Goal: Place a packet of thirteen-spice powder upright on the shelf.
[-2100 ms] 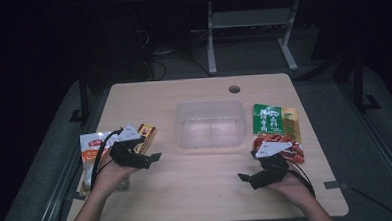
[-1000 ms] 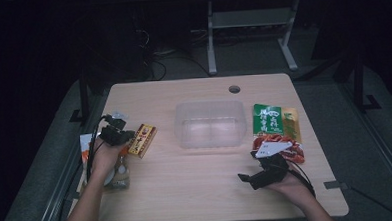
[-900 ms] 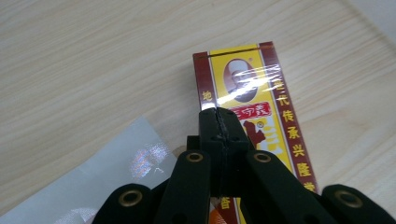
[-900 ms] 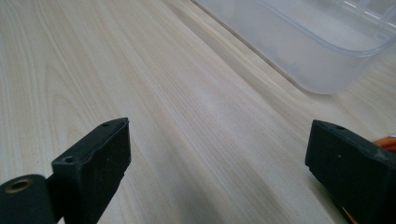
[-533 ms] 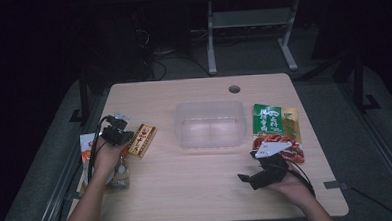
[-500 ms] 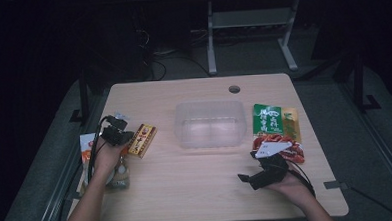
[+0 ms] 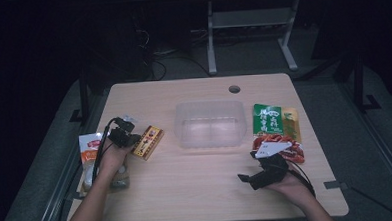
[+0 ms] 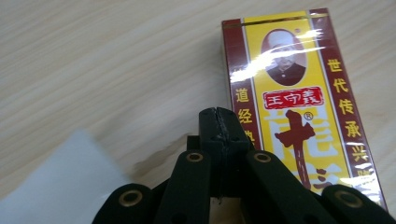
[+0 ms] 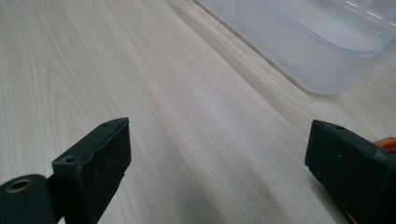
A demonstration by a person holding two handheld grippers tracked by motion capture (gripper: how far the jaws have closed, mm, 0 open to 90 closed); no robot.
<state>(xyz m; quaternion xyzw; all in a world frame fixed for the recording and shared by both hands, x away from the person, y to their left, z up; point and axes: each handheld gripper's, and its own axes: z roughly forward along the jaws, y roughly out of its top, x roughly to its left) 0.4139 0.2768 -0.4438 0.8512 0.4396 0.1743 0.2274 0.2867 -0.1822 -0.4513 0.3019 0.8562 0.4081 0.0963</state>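
Observation:
A yellow and dark red box (image 7: pixel 148 141) with Chinese print lies flat on the left of the wooden table (image 7: pixel 197 190). My left gripper (image 7: pixel 123 133) sits just left of it. In the left gripper view its jaws are pressed together, with the gripper (image 8: pixel 218 122) at the box's (image 8: pixel 299 107) left edge and nothing seen between them. My right gripper (image 7: pixel 247 178) rests low near the table's front right, pointing left. Its jaws stand wide apart over bare wood (image 9: pixel 219 154). A clear plastic container (image 7: pixel 208 104) stands empty mid-table, and its near wall (image 9: pixel 322 60) lies ahead of the right gripper.
A green packet (image 7: pixel 267 118) and a red packet with a white label (image 7: pixel 280 148) lie right of the container. An orange and white packet (image 7: pixel 89 147) lies at the left edge, partly under the person's left hand. A round hole (image 7: pixel 234 89) is near the table's back edge.
The left gripper moved back and to the left off the yellow box, which now lies uncovered, then held still. The right gripper has not moved.

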